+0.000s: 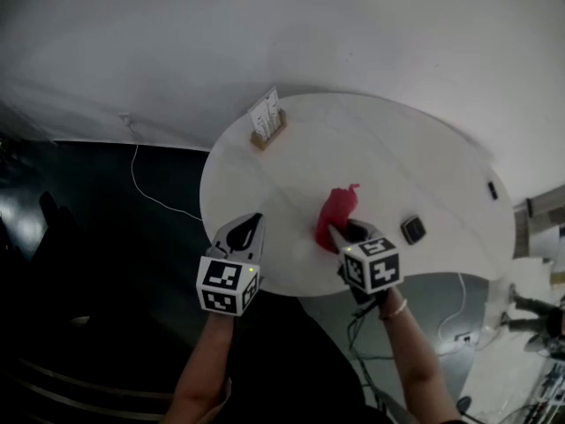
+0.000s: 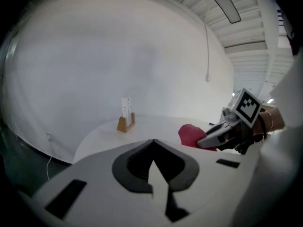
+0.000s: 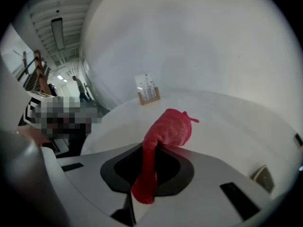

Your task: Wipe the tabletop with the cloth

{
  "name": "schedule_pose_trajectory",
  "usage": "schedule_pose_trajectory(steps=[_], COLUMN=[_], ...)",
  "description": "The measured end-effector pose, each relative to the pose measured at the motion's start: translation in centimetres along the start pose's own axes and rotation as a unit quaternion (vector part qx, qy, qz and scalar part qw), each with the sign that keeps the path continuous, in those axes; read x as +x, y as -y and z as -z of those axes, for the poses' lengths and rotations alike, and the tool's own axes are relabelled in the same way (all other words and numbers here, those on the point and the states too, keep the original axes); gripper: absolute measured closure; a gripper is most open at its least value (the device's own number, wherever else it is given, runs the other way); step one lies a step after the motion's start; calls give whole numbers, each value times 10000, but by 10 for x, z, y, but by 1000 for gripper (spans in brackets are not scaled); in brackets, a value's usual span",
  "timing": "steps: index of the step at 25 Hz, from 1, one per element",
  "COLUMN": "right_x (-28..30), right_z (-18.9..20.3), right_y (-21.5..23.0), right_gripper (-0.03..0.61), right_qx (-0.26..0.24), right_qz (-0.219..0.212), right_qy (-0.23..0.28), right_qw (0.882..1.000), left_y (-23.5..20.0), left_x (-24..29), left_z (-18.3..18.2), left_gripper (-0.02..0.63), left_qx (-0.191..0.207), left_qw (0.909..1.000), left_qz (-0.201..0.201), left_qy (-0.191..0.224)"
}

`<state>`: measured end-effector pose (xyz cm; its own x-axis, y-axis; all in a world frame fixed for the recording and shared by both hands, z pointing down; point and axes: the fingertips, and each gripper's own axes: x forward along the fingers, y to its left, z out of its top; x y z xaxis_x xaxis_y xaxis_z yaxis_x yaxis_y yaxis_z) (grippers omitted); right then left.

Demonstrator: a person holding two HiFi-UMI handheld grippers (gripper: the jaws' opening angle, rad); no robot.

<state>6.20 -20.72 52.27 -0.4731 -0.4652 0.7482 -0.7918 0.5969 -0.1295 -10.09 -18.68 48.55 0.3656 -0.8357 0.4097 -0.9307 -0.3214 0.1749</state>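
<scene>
Right hand-held gripper [image 1: 340, 232] is clenched on the red cloth [image 1: 338, 208], bunched over the white surface [image 1: 371, 148] near its front edge. Left hand-held gripper [image 1: 252, 223] is closed, empty, at the rim. Small dark object [image 1: 412, 230] nearby – too small to identify.

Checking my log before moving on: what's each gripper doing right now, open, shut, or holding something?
Left gripper: shut, holding nothing.
Right gripper: shut on the red cloth.
</scene>
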Motion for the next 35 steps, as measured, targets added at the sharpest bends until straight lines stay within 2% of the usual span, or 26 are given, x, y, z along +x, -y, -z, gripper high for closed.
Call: schedule_pose_trajectory(steps=[3,8,11,14,18,22,28,35], right_x=[9,32,46,56,62,64,58,31], right_z=[-13,-16,-4,8,15,18,37,55], right_y=[-66,-170,-215,-238,-243,-219,-152,-54], right_gripper=[532,532,532,532,532,532,532,532], right_qx=[-157,-637,-882,-1067,-1275,-1180,-796,-356], right_qz=[-897,-2070,-2474,-2624,-2486,-2092,-1428,-712], right_qy=[210,163,-50,-219,-320,-364,-587,-592], right_qw=[9956,9761,9649,9588,9596,9701,9848,9951], left_y=[-17,-52,-66,-72,-72,-67,-41,13], left_x=[-23,-73,-99,-116,-129,-130,-106,-56], left_z=[9,35,49,59,67,67,60,42], left_gripper=[611,611,611,611,611,611,611,611], left_qx=[-99,-420,-556,-658,-738,-710,-481,-143], left_qw=[9994,9939,9895,9859,9839,9866,9939,9991], left_qz=[-326,-1020,-1333,-1537,-1627,-1471,-993,-367], left_qy=[18,-43,-64,-84,-74,-43,-66,-150])
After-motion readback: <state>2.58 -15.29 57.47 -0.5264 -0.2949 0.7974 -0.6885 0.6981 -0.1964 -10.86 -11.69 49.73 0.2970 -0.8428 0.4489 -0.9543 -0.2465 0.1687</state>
